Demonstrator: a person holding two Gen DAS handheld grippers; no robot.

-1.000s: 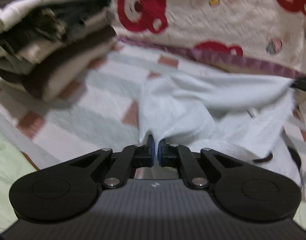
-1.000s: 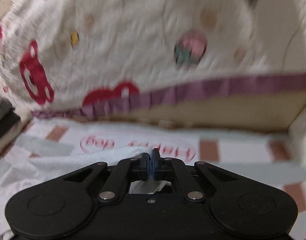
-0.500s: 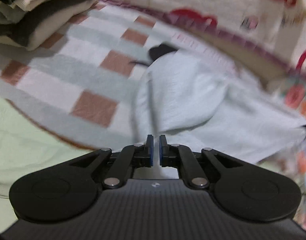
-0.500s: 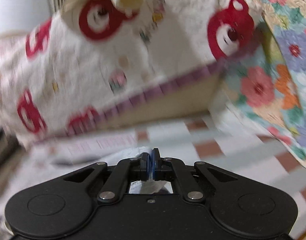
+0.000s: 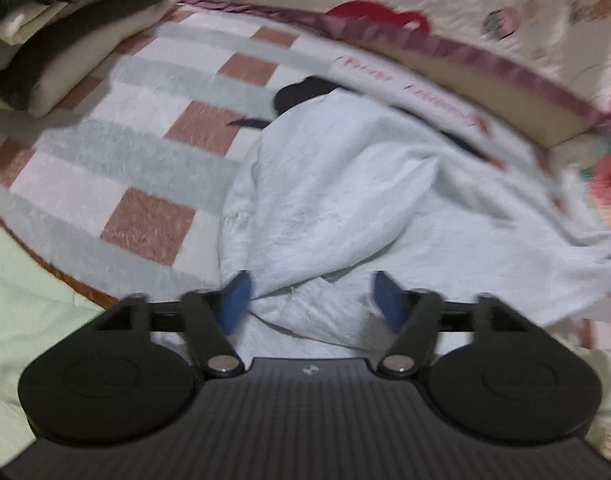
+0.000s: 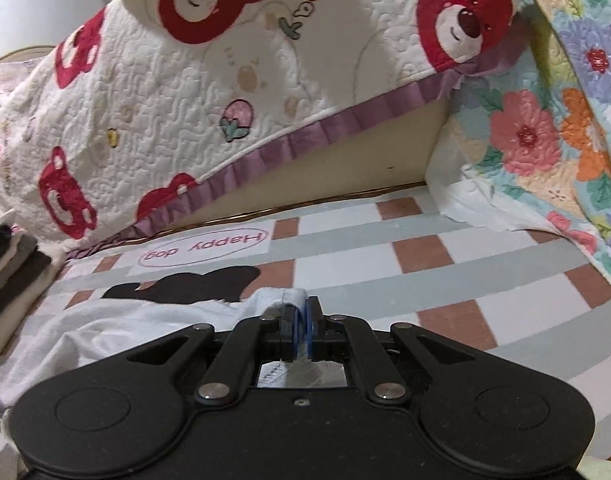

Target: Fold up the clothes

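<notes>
- Checked blanket [image 5: 145, 184] in white, grey and brown squares covers the bed; a bear-print quilt [image 6: 233, 92] rises behind it and a floral quilt [image 6: 545, 120] lies at the right.
- Task item: a pale blue garment [image 5: 345, 192] lies rumpled on the blanket, draped partly over a black shape [image 6: 193, 284] of uncertain nature.
- A stack of folded clothes [image 5: 57, 32] sits at the far left, well apart from the garment.
- Left tongs [image 5: 309, 296]: half a second ago they stood nearly closed at the cloth; they now stand wide apart, holding nothing. The garment edge lies between the blue pads.
- Right tongs [image 6: 301, 328]: closed on a bunched fold of the garment, as in the earlier views.
- Judgement: one corner appears to have been laid down; only the right side remains under control, so the fold is incomplete.
</notes>
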